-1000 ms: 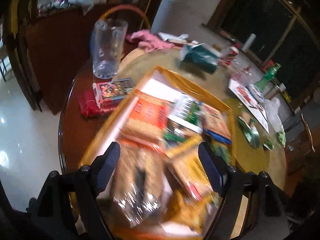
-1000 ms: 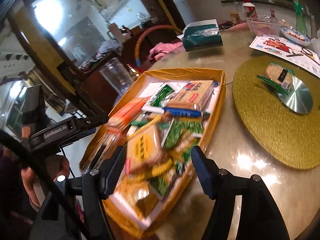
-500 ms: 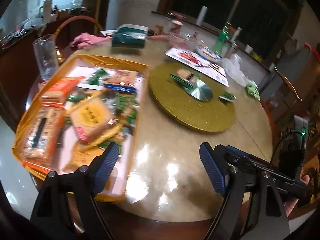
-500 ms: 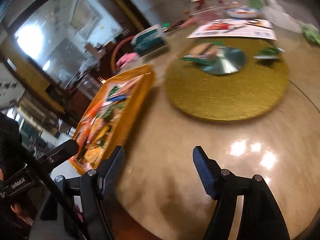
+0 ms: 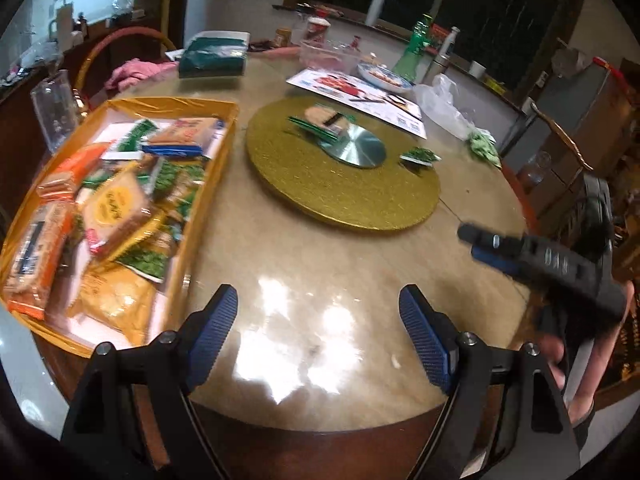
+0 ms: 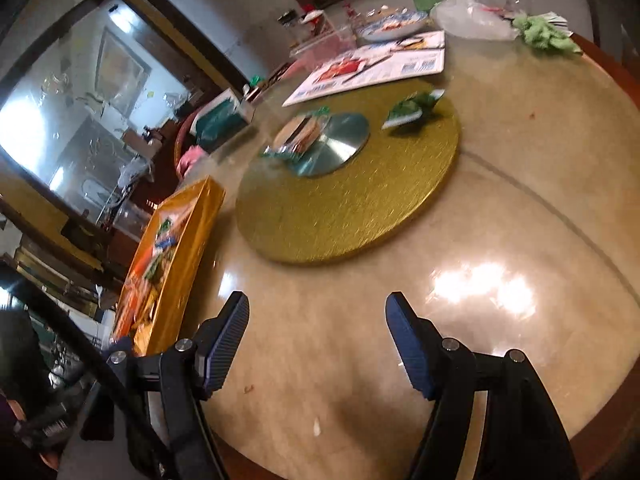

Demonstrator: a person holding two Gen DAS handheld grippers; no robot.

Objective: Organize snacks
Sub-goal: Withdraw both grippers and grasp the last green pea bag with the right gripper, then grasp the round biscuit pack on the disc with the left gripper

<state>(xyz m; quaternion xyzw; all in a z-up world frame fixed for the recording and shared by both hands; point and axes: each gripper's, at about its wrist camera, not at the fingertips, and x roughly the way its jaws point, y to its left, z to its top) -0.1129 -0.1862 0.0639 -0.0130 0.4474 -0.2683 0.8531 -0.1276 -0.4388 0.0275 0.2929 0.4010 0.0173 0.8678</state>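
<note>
An orange tray (image 5: 208,200) full of snack packets sits at the table's left; it also shows in the right wrist view (image 6: 192,232). A round gold turntable (image 5: 340,196) holds a wrapped biscuit packet (image 5: 324,120) and a small green packet (image 5: 418,156); the same turntable (image 6: 340,208), biscuit packet (image 6: 300,136) and green packet (image 6: 412,110) show in the right wrist view. My left gripper (image 5: 318,320) is open and empty over the bare table near its front edge. My right gripper (image 6: 318,328) is open and empty, and appears from the side in the left wrist view (image 5: 480,240).
A clear glass (image 5: 56,108) stands behind the tray. A green box (image 5: 212,58), a printed leaflet (image 5: 360,94), a dish (image 5: 384,76), a green bottle (image 5: 414,48), a plastic bag (image 5: 444,108) and green cloth (image 6: 544,34) lie at the far side.
Both grippers have swung right, away from above the tray, and now face the turntable over the bare table. Both stayed open and empty.
</note>
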